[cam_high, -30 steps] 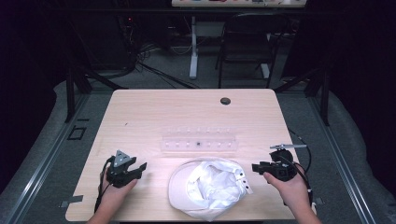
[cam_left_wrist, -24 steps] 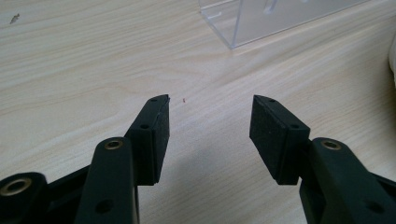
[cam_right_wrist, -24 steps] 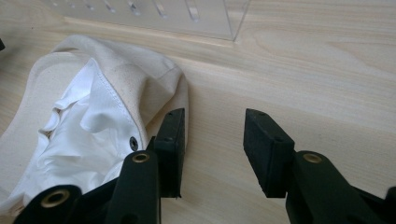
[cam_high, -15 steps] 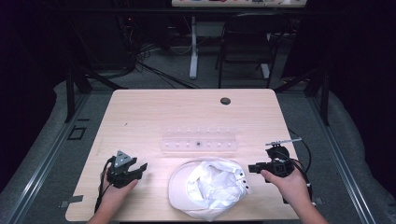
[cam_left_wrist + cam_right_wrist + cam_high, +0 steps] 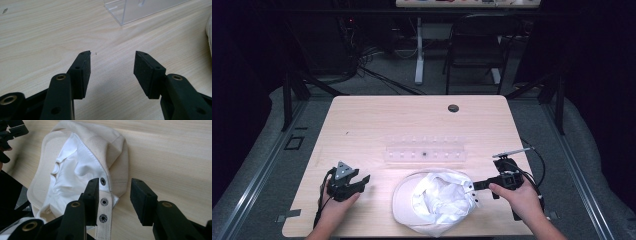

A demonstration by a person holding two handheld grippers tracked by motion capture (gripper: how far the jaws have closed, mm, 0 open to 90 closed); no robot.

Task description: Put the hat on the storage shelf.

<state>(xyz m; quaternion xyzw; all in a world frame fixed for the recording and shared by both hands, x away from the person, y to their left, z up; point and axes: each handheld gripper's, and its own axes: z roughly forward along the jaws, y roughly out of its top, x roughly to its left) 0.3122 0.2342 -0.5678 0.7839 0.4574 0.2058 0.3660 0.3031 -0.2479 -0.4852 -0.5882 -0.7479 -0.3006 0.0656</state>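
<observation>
A cream cap [image 5: 432, 205] lies upside down near the table's front edge, its white lining facing up. In the right gripper view the cap [image 5: 75, 170] fills the upper left, and its snap strap [image 5: 103, 205] runs between the jaws, close against the left one. My right gripper [image 5: 476, 186] is open at the cap's right side, and the right gripper [image 5: 113, 195] has not closed on the strap. My left gripper [image 5: 363, 181] rests open on the table, left of the cap. Bare wood lies between the left gripper [image 5: 112, 65] jaws.
A clear plastic rack [image 5: 426, 150] stands across the table's middle, just beyond the cap; its corner [image 5: 140, 8] shows ahead of the left gripper. A dark grommet [image 5: 453, 108] sits near the far edge. A chair [image 5: 472, 50] stands behind the table.
My right gripper has edged left toward the cap, bringing its jaws around the strap. The left gripper and the cap have not moved.
</observation>
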